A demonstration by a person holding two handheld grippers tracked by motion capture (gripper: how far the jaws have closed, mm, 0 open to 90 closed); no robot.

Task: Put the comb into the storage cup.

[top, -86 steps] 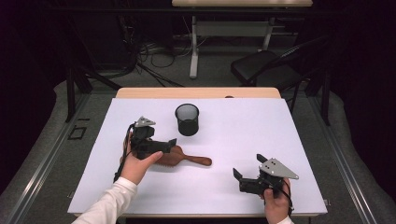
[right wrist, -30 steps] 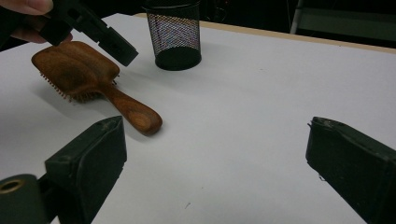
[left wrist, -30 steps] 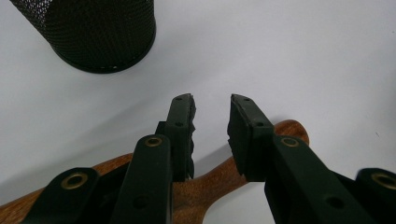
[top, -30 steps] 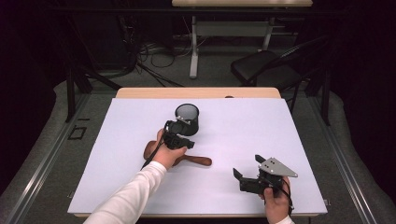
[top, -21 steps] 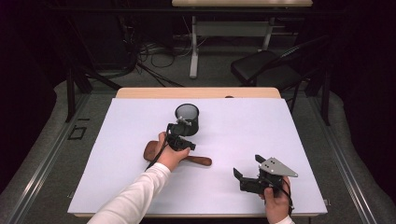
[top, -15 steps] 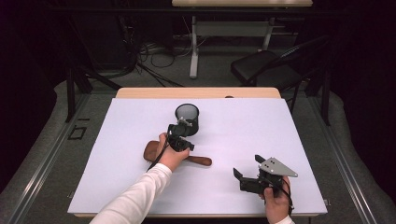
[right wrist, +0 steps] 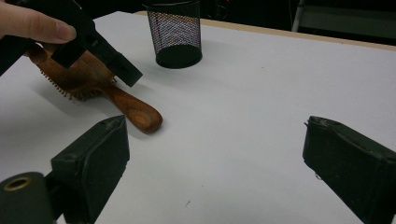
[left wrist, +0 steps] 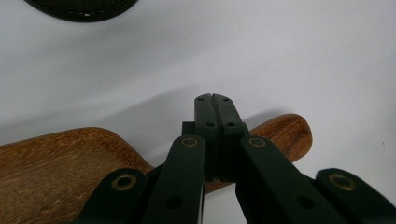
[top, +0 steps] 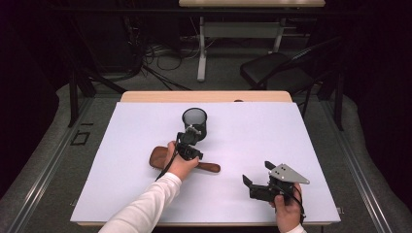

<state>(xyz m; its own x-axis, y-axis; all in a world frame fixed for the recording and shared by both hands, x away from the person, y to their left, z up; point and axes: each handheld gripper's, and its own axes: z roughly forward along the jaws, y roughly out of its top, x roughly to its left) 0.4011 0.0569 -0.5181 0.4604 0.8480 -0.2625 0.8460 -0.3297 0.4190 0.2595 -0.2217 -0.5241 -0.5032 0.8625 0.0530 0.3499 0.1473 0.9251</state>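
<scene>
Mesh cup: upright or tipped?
Upright. The mesh cup stands on its base on the white table, open rim up; the right gripper view shows likewise.

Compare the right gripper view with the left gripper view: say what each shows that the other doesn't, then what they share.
Right gripper view: the right tongs spread wide, the hairbrush bristles, the mesh cup at full height, a fingertip. Left gripper view: the left tongs closed pad to pad, nothing between them, over the handle. Shared: the wooden hairbrush, the cup, the white table.
</scene>
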